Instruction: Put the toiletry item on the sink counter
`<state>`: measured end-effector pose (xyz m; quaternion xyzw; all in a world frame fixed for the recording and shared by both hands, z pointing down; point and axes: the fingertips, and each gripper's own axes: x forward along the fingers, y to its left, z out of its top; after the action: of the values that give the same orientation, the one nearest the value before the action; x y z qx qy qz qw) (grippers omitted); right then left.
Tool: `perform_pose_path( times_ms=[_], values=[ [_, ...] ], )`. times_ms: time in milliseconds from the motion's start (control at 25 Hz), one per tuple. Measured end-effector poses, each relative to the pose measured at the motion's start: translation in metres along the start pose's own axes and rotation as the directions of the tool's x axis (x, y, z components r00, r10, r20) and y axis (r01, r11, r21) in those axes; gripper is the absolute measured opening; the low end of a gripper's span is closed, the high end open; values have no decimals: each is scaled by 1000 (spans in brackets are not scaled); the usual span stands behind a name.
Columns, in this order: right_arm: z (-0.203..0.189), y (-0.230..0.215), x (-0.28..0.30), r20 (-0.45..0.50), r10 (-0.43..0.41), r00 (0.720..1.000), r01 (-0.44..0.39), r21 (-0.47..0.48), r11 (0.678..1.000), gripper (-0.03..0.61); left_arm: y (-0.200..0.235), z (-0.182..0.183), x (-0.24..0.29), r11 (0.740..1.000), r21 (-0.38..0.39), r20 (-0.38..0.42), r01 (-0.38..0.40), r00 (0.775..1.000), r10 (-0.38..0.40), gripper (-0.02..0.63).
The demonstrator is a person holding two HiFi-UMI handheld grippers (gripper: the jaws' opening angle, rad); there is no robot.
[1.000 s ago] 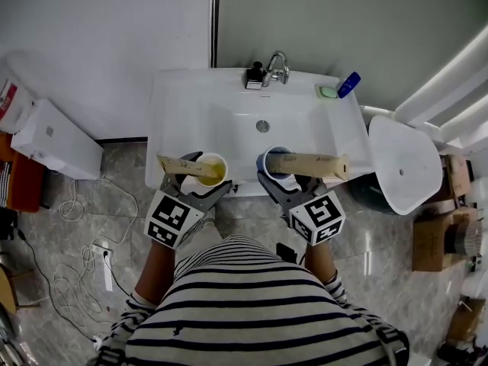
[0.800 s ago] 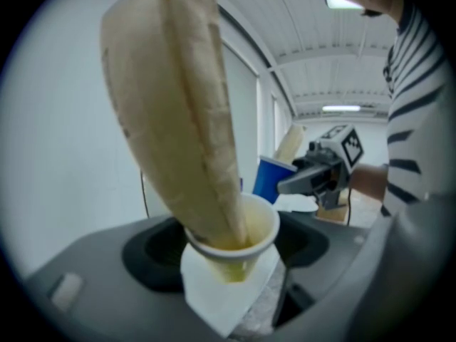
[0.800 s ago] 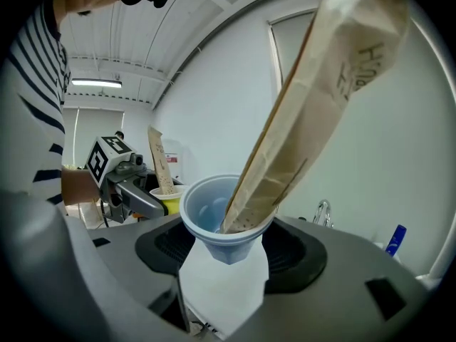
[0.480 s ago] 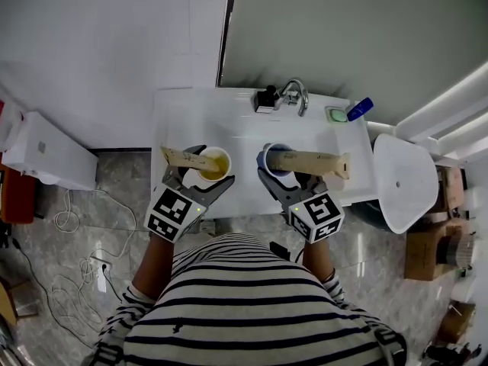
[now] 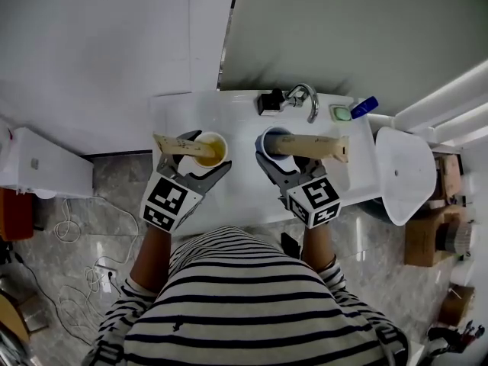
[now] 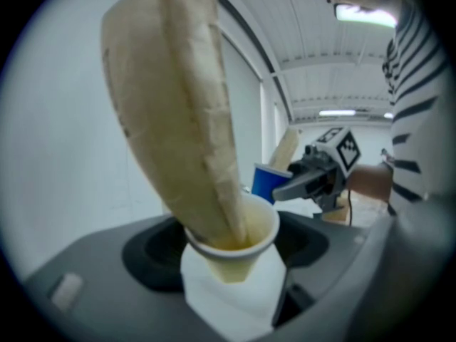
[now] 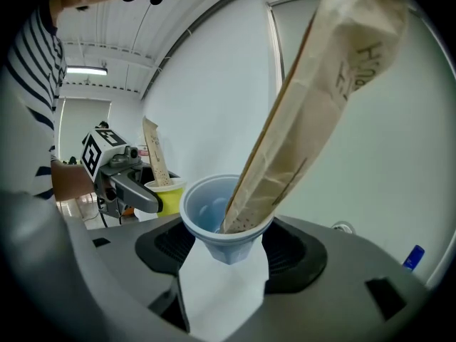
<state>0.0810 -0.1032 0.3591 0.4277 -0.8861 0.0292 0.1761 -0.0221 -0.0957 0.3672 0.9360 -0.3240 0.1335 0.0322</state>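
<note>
Over the white sink [image 5: 232,120], my left gripper [image 5: 206,157] is shut on a yellow cup [image 5: 210,149]. A tan paper packet [image 5: 173,145] sticks out of the cup to the left. My right gripper [image 5: 276,149] is shut on a blue cup [image 5: 271,139], and a longer paper packet [image 5: 314,147] in it points right. In the left gripper view the white pads [image 6: 214,291] clamp the yellow cup [image 6: 239,244] under its packet [image 6: 178,105]. The right gripper view shows the blue cup [image 7: 219,219] and its packet [image 7: 313,105] held the same way.
A chrome faucet [image 5: 303,94] stands at the sink's back, by the wall. A green soap dish [image 5: 340,113] and a blue item [image 5: 364,107] sit at the back right corner. A white round lid [image 5: 404,175] is right of the sink, and a white box [image 5: 46,170] is to the left.
Both grippers have carried their cups from the sink's front edge farther in, toward the faucet. Both grips are unchanged.
</note>
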Motion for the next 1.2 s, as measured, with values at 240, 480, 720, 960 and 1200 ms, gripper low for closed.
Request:
perform_pose_path(
  times_ms=[240, 480, 720, 960, 1200],
  values=[
    [-11, -10, 24, -28, 25, 999, -24, 20, 1000, 279, 14, -1, 16, 1000, 15, 1, -13, 1000, 13, 373],
    [-19, -22, 47, -48, 43, 998, -43, 2, 999, 281, 31, -2, 28, 998, 23, -1, -52, 999, 52, 372],
    [-25, -33, 72, -61, 36, 998, -36, 0, 999, 281, 50, -4, 37, 997, 56, -13, -53, 998, 54, 373],
    [-34, -44, 100, -87, 31, 996, -29, 21, 999, 281, 74, -11, 50, 997, 65, -36, -47, 998, 49, 373],
    [-50, -56, 130, -128, 36, 991, -30, 47, 998, 281, 96, -26, 67, 998, 44, -53, -33, 998, 35, 373]
  ],
)
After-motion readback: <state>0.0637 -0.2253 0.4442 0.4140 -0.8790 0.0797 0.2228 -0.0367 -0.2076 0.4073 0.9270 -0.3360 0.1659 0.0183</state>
